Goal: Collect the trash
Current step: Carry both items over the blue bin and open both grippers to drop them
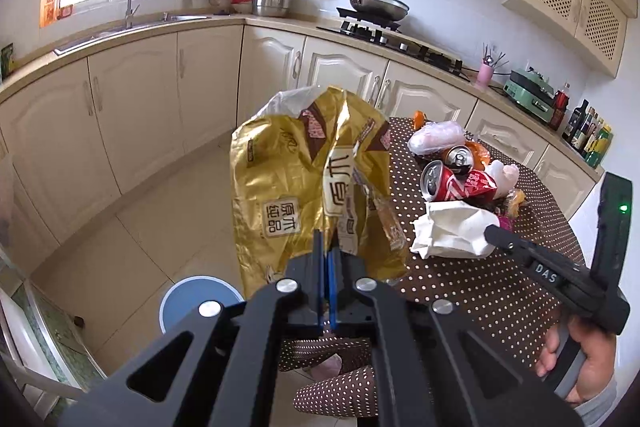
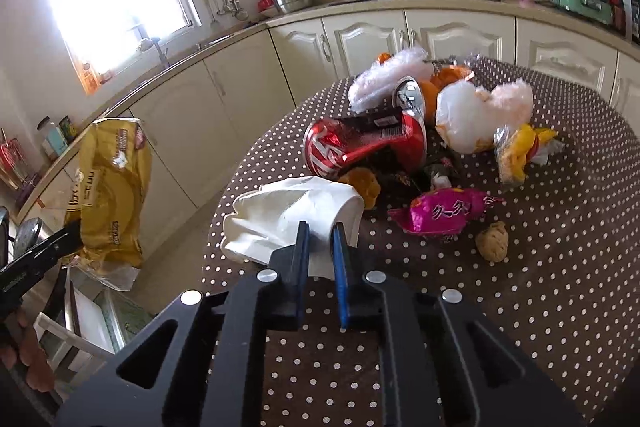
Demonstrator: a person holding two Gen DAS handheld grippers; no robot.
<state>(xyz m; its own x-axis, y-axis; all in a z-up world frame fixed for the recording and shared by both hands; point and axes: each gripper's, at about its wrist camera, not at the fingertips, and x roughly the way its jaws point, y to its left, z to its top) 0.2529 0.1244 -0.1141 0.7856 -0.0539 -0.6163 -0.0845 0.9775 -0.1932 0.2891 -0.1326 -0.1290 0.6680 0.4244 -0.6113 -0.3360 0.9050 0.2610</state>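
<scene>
My left gripper [image 1: 327,241] is shut on a crumpled gold snack bag [image 1: 308,179] and holds it in the air, left of the table and above the floor; the bag also shows in the right wrist view [image 2: 110,187]. My right gripper [image 2: 320,231] has its jaws closed on the edge of a crumpled white tissue [image 2: 288,223] lying on the dotted tablecloth [image 2: 520,307]; the tissue also shows in the left wrist view [image 1: 452,231]. Behind the tissue lie two crushed red cans [image 2: 360,143], plastic bags [image 2: 472,115], a pink wrapper [image 2: 440,215] and food scraps.
A blue-lidded bin [image 1: 198,301] stands on the floor below the gold bag. Cream kitchen cabinets [image 1: 132,115] and a counter with a sink, pots and a stove [image 1: 384,31] ring the room. A yellow wrapper [image 2: 520,151] lies at the pile's right.
</scene>
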